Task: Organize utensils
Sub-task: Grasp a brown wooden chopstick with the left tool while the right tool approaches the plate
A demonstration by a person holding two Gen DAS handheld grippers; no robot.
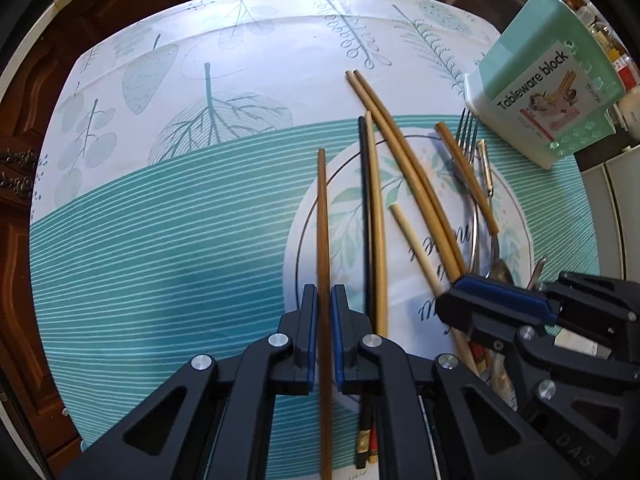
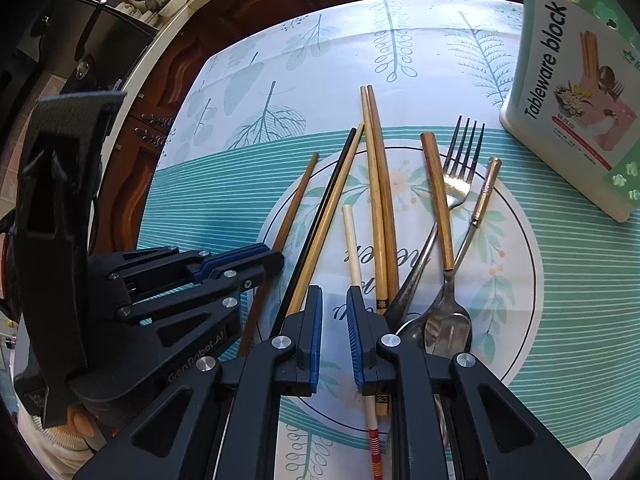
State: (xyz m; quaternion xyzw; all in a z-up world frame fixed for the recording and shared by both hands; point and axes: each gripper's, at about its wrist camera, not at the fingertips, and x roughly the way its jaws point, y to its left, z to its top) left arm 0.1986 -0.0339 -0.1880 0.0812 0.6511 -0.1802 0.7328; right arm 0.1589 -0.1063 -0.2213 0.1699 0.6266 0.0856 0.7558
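Seven chopsticks, one fork, two spoons; spoon bowls partly hidden. Left gripper pinches the brown chopstick. Right gripper narrow, empty

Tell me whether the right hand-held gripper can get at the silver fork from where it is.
Probably yes: the right hand-held gripper is empty, and the silver fork's tines lie uncovered, though a brown wooden chopstick hugs its handle.

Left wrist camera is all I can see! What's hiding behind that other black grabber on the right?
Observer: Two metal spoons, their bowls side by side.
Operator: Is that grabber holding anything?
Observer: No. The right gripper is open, and a white chopstick runs below its fingers.
Operator: Who's holding my grabber?
Observer: A person's hand; its fingers just show behind the left gripper.
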